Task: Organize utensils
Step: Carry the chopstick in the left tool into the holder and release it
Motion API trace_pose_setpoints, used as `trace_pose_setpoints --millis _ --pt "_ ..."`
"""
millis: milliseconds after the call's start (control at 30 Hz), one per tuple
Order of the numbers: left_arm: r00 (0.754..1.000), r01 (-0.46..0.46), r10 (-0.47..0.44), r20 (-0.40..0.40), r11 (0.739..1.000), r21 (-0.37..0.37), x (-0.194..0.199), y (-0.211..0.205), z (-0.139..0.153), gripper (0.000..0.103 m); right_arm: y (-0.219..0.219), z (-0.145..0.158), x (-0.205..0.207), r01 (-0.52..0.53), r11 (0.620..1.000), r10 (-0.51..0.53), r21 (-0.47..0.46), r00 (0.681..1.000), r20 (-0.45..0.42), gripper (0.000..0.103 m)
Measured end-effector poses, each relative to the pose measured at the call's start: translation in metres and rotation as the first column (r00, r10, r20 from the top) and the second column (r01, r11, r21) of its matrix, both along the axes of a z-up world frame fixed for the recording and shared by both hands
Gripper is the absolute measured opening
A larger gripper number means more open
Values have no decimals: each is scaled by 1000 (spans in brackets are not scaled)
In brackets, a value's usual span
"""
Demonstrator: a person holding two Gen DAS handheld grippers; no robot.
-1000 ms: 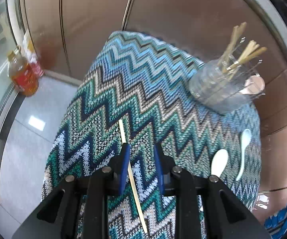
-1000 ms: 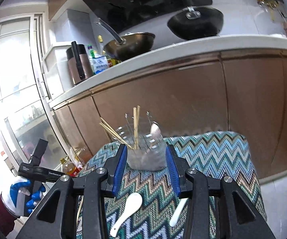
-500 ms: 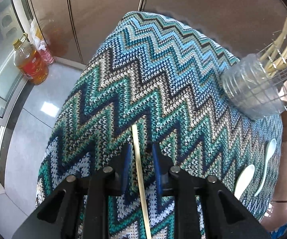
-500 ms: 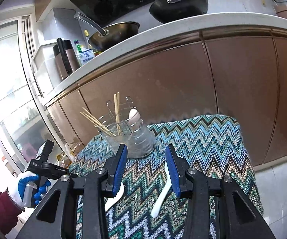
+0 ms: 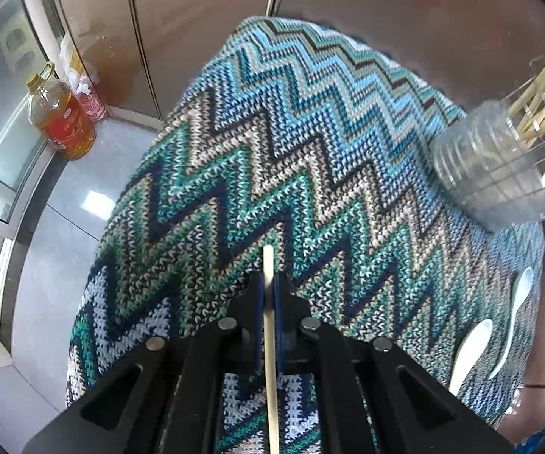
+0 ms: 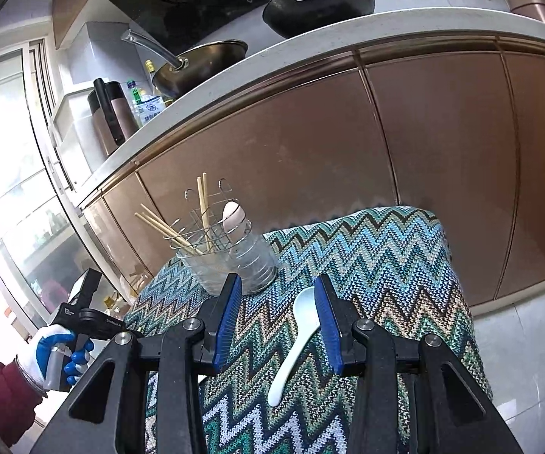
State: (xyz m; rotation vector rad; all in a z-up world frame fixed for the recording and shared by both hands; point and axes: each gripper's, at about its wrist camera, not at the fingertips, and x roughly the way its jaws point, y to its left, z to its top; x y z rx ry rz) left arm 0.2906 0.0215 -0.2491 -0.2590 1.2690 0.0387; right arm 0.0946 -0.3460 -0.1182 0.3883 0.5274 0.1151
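My left gripper (image 5: 268, 283) is shut on a pale wooden chopstick (image 5: 270, 340) lying on the zigzag cloth (image 5: 272, 143). A clear utensil holder (image 5: 499, 174) with several chopsticks stands at the right; it also shows in the right wrist view (image 6: 227, 261), holding chopsticks and a spoon. Two white spoons (image 5: 469, 348) (image 5: 514, 310) lie on the cloth at the right. My right gripper (image 6: 278, 291) is open and empty above one white spoon (image 6: 295, 340), which lies between its fingers in the view.
The cloth covers a small table with edges dropping to a tiled floor. An oil bottle (image 5: 60, 117) stands on the floor at left. Brown cabinets (image 6: 386, 151) stand behind, under a counter with pans (image 6: 318, 3).
My left gripper closed on the chopstick. My right gripper moved right and down, from facing the holder to over a white spoon.
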Motion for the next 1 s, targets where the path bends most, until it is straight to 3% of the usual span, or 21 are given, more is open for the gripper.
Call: trace_pose_setpoints --millis 300,467,600,800,1000 --pt "988 -18 17 152 1000 5 -33 4 47 4 -4 13 -22 12 1000 -12 2 999 36 40" --pt "946 -20 19 323 1000 -2 -52 -4 106 4 -6 17 -34 18 1000 -18 8 999 49 40" --pt "885 -13 9 466 1000 6 -58 -25 163 4 -6 19 -39 17 1000 -17 9 998 57 40" --pt "744 -6 8 668 1000 -5 -61 -67 240 4 -7 14 -39 19 1000 -21 20 998 55 41" --pt "609 -46 22 793 999 7 -46 -111 279 4 -15 7 -34 35 999 -35 14 999 42 42"
